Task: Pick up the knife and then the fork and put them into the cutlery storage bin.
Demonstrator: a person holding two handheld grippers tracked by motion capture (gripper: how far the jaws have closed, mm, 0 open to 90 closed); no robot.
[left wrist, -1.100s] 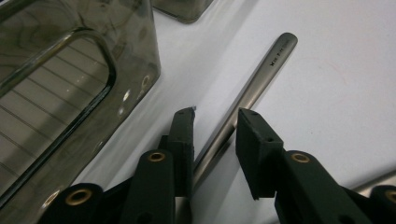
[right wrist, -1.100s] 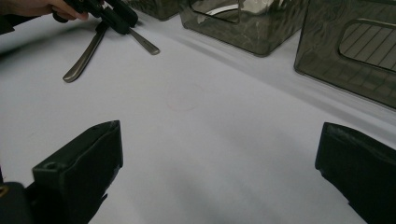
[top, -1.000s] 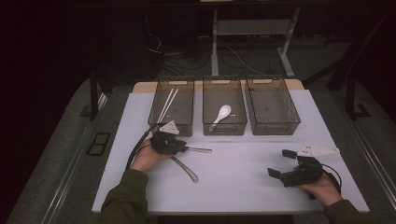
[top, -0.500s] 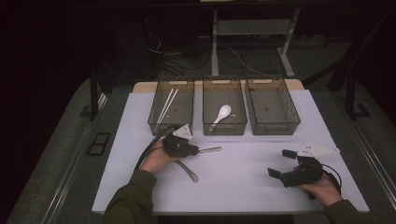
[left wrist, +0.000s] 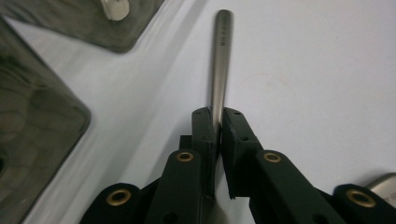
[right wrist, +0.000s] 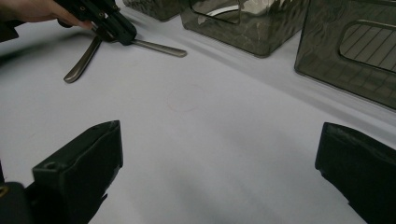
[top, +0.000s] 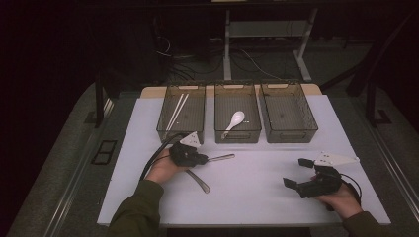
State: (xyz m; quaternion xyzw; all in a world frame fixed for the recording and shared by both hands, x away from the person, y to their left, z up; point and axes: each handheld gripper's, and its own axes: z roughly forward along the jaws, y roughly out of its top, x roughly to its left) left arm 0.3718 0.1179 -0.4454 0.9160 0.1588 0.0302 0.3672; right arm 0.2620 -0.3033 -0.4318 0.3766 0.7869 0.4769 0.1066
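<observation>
Left gripper [top: 201, 159], left of centre in the high view, with fingers [left wrist: 205, 130] just now closing and clamped on a metal handle [left wrist: 219, 60]. Handle lying flat on the white table [top: 276, 192], pointing right toward the centre of the frame, its free end [top: 228, 156] bare. In the left gripper view, handle running straight up from between the two black fingers toward the top edge, nothing across it.

A second metal piece of cutlery [top: 197, 180] just below the left gripper, slanting down to the right on the table, near the gripped handle; whether the two touch under the gripper is hard to tell. Same pair seen in the upper left of the right gripper view [right wrist: 84, 58].

Three dark see-through bins in a row above, along the far edge of the table: left bin [top: 168, 129] holding white sticks [top: 177, 111], middle bin [top: 238, 137] holding a white spoon [top: 234, 121], right bin [top: 288, 134] bare inside. Left bin standing just above the left gripper, close but apart; its wall at the left edge of the left gripper view.

Right gripper [top: 301, 174] at the lower right of the high view, well apart from the cutlery, fingers [right wrist: 79, 170] spread wide, holding nothing, only bare table between them.

Cables and table legs on the dark floor beyond the bins.
</observation>
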